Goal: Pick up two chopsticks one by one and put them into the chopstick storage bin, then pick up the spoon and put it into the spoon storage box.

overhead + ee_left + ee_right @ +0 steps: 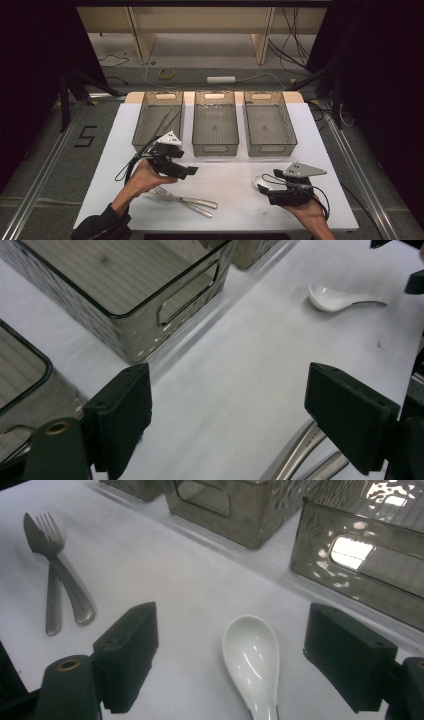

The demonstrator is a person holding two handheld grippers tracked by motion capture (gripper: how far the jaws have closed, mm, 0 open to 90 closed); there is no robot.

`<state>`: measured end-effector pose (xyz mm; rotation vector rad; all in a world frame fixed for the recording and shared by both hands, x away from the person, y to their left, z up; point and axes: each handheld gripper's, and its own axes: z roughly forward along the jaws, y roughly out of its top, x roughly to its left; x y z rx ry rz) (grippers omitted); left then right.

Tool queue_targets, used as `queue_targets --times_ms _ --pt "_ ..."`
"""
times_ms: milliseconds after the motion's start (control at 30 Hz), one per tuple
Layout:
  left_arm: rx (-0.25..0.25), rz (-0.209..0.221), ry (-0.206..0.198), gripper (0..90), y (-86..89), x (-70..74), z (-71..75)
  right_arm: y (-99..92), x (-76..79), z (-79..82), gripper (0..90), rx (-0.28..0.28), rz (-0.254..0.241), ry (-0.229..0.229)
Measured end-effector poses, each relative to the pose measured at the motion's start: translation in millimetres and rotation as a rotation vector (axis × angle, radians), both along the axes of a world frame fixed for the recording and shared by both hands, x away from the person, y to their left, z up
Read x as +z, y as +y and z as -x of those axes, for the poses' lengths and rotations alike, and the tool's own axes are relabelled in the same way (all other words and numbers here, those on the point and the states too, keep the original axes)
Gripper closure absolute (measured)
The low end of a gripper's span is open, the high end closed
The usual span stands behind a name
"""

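While the white spoon [252,665] is seen in the right gripper view lying bowl-up on the white table [165,575] between the two widely parted jaws of the right gripper [232,665], nothing being held by them, the high view shows of it only a pale sliver at the gripper's left edge. Beyond the spoon in that gripper view, a steel fork [50,570] and knife [57,572] are seen crossed on the table, and farther still the walls of the smoked plastic bins [240,510]. In the left gripper view the jaws of the left gripper [227,425] are likewise spread wide and empty, two steel handles being glimpsed at the bottom edge beside one jaw; the spoon lies well beyond them, near the far right corner. From the high view alone the whole layout is given: the fork and knife lie nearest the person, left of the spoon, and three bins [215,127] stand in a row beyond it, thin sticks, possibly chopsticks [167,122], resting in the leftmost. The left hand [145,177] is raised from a dark sleeve, its gripper angled toward the spoon; the right hand [310,207] is held low, its gripper over the spoon.
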<state>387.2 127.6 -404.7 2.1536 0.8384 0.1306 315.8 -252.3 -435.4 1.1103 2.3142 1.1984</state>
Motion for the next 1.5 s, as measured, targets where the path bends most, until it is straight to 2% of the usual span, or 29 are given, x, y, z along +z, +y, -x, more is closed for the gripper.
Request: queue_targets --times_ms 133,233,433,567,633,1067,1200,1500 --pt "0.002 0.041 -0.028 18.3 1.7 -2.8 6.2 -3.3 -0.9 -1.4 22.4 -0.009 0.019 0.012" --pt "0.022 0.078 -0.06 18.0 5.0 -3.6 10.7 -5.8 -1.9 -2.9 22.4 -0.021 0.032 0.016" --pt "0.061 0.147 -0.097 18.1 15.4 -5.4 16.8 -9.4 -3.9 -4.7 22.4 -0.031 0.057 0.033" --pt "0.077 0.172 -0.101 18.1 21.6 -7.7 20.2 -9.6 -5.6 -5.1 22.4 -0.03 0.082 0.057" --pt "0.084 0.165 -0.102 18.0 23.9 -8.6 22.3 -9.3 -6.8 -5.4 22.3 -0.026 0.102 0.072" --pt "0.112 0.211 -0.132 17.5 33.7 -8.6 34.2 -9.1 -10.7 -5.8 22.5 -0.031 0.166 0.104" --pt "0.113 0.214 -0.131 17.3 34.9 -8.9 35.7 -9.7 -13.9 -7.7 25.6 -0.031 0.207 0.124" --pt "0.125 0.218 -0.14 17.2 35.8 -9.8 36.9 -10.8 -18.7 -9.0 33.6 -0.02 0.254 0.179"
